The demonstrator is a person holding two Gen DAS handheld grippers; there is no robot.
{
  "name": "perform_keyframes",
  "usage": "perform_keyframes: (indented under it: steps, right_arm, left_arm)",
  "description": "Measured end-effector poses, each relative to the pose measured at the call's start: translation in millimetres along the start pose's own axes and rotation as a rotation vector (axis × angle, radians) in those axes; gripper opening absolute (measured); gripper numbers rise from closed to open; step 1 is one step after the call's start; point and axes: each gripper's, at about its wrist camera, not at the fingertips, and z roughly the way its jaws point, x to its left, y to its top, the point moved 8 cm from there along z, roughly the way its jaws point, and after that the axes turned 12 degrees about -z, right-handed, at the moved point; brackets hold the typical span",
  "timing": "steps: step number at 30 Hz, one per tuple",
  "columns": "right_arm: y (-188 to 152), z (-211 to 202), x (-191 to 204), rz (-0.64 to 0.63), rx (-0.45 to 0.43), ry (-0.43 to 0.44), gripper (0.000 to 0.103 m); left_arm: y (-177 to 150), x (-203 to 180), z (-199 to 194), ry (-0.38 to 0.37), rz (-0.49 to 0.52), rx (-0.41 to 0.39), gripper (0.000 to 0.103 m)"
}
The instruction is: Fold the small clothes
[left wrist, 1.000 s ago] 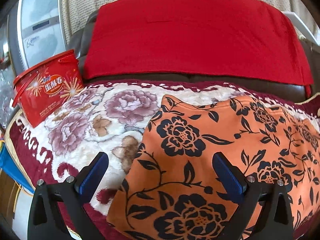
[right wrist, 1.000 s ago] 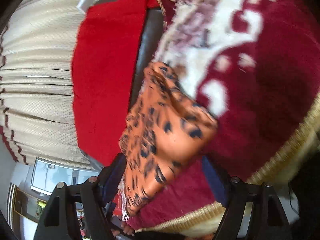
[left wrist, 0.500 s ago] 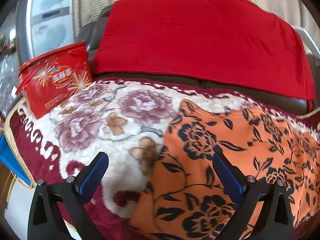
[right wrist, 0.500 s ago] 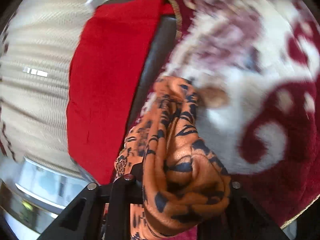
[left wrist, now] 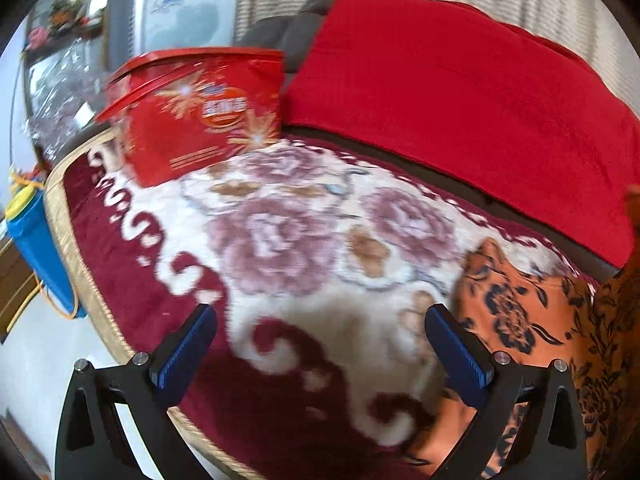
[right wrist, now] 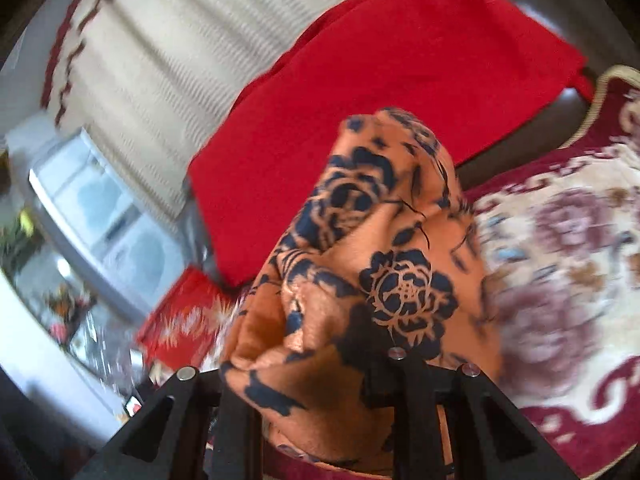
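An orange garment with black flowers (left wrist: 532,320) lies on the floral blanket (left wrist: 280,240) at the right of the left wrist view. My left gripper (left wrist: 320,356) is open and empty, over bare blanket to the left of the garment. My right gripper (right wrist: 320,392) is shut on a bunched part of the orange garment (right wrist: 380,272) and holds it lifted; the cloth hides the fingertips.
A red tin box (left wrist: 200,120) stands on the blanket at the back left. A red cloth (left wrist: 460,100) drapes the dark sofa back. A blue container (left wrist: 36,248) sits off the blanket's left edge. A white appliance (right wrist: 108,216) and curtains are behind.
My left gripper has moved left, off the garment and over bare blanket. My right gripper has closed on the garment's edge and lifted it, swinging it over toward the sofa back.
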Motion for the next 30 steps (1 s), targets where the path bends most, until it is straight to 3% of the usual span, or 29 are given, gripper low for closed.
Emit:
perform_keyframes:
  steps: [6, 9, 11, 14, 15, 19, 20, 22, 24, 26, 27, 29, 30]
  right_arm:
    - [-82, 105, 43, 0.031, 0.293, 0.161, 0.029]
    - [-124, 128, 45, 0.050, 0.405, 0.200, 0.031]
    - [-120, 132, 45, 0.028, 0.402, 0.211, 0.035]
    - [-112, 120, 52, 0.032, 0.411, 0.333, 0.071]
    - [-107, 110, 55, 0.057, 0.401, 0.407, 0.075]
    - [-90, 67, 56, 0.021, 0.305, 0.510, 0.076]
    - [-85, 54, 51, 0.011, 0.260, 0.505, 0.076]
    - [-78, 37, 26, -0.021, 0.204, 0.402, 0.074]
    - [-75, 34, 8, -0.021, 0.192, 0.336, 0.062]
    - [-79, 33, -15, -0.005, 0.209, 0.259, 0.059]
    - [-85, 38, -26, 0.003, 0.240, 0.227, 0.049]
    - [-99, 50, -45, 0.028, 0.299, 0.191, 0.037]
    - [-99, 51, -50, 0.033, 0.300, 0.191, 0.036]
  left_arm:
    - [9, 34, 6, 0.025, -0.085, 0.020, 0.103]
    - [11, 40, 9, 0.021, -0.120, 0.032, 0.103]
    - [10, 39, 8, -0.006, -0.137, 0.041, 0.103]
    - [9, 25, 5, -0.028, -0.111, 0.037, 0.103]
    - [9, 21, 4, -0.037, -0.099, 0.031, 0.103]
    - [9, 2, -11, -0.086, -0.048, -0.026, 0.103]
    - [6, -8, -16, -0.118, -0.025, -0.035, 0.103]
    - [-1, -25, -19, -0.168, 0.029, -0.021, 0.103]
    - [-13, -44, -21, -0.188, 0.107, -0.015, 0.103]
    - [-26, -59, -21, -0.181, 0.179, -0.009, 0.103]
    - [-33, -64, -18, -0.165, 0.212, -0.001, 0.103]
    - [-46, -69, -6, -0.061, 0.294, 0.011, 0.103]
    - [-52, -68, 4, 0.004, 0.332, 0.023, 0.103]
